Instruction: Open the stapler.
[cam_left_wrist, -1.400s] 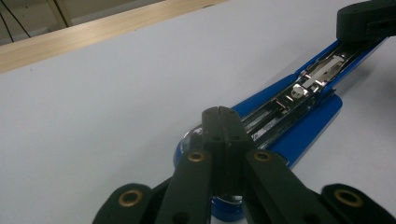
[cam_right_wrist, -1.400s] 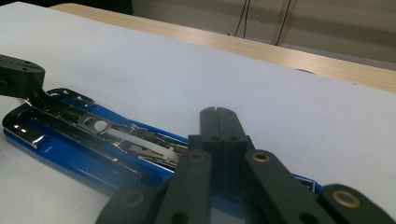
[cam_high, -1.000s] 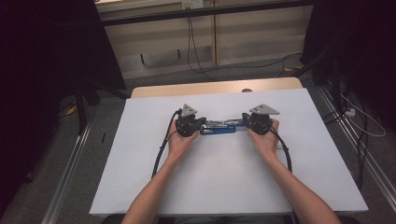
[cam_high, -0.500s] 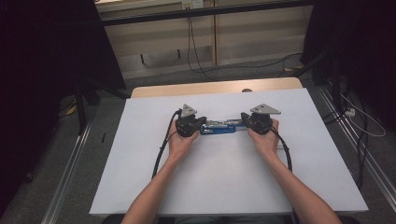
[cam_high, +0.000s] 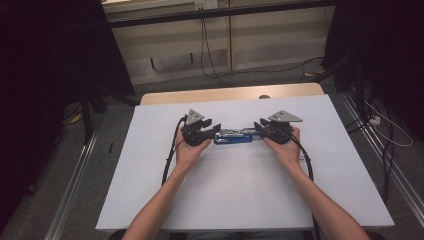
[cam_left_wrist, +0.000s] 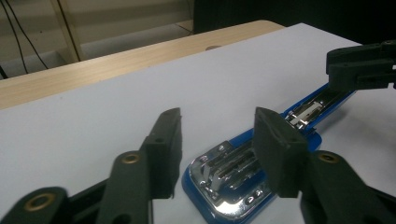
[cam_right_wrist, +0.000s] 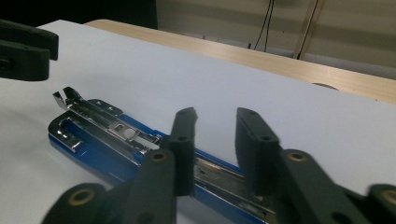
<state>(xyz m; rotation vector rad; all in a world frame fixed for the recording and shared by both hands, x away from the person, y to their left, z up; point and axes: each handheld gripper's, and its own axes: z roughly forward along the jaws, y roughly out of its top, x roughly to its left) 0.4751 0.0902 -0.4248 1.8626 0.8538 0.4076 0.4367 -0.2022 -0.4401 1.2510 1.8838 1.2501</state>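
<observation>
Blue stapler (cam_high: 234, 137) lies opened flat at centre frame of the high view, on the white sheet (cam_high: 250, 200) covering the table, chrome insides up. My left gripper (cam_high: 206, 132) sits at its left end, my right gripper (cam_high: 261, 131) at its right end. Left jaws have just been opening: they stand part open, the stapler's chrome end (cam_left_wrist: 233, 182) between them, pads off it. Right jaws likewise just opening, narrower gap, straddling the stapler's rail (cam_right_wrist: 215, 170), not pressing. Bare wooden table edge (cam_high: 230, 94) runs above the sheet.
</observation>
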